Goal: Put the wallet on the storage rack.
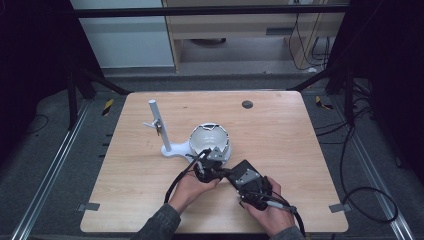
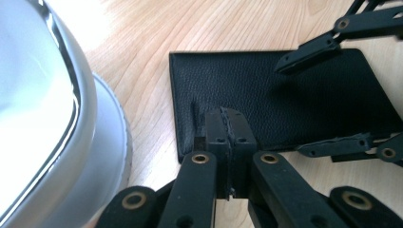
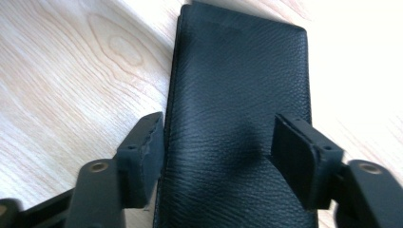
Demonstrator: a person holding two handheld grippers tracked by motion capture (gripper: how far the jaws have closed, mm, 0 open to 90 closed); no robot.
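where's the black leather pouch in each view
High view: the black leather pouch lies low centre, between the two grippers.
Left gripper view: it spans centre to right, its near edge pinched in shut jaws.
Right gripper view: it runs up the middle between open jaws.
Shared landmark: the wooden table.

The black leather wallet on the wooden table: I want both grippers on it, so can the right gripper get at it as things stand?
Probably yes: the right gripper stands open astride the black leather wallet, nothing between; the left gripper pinches another edge.
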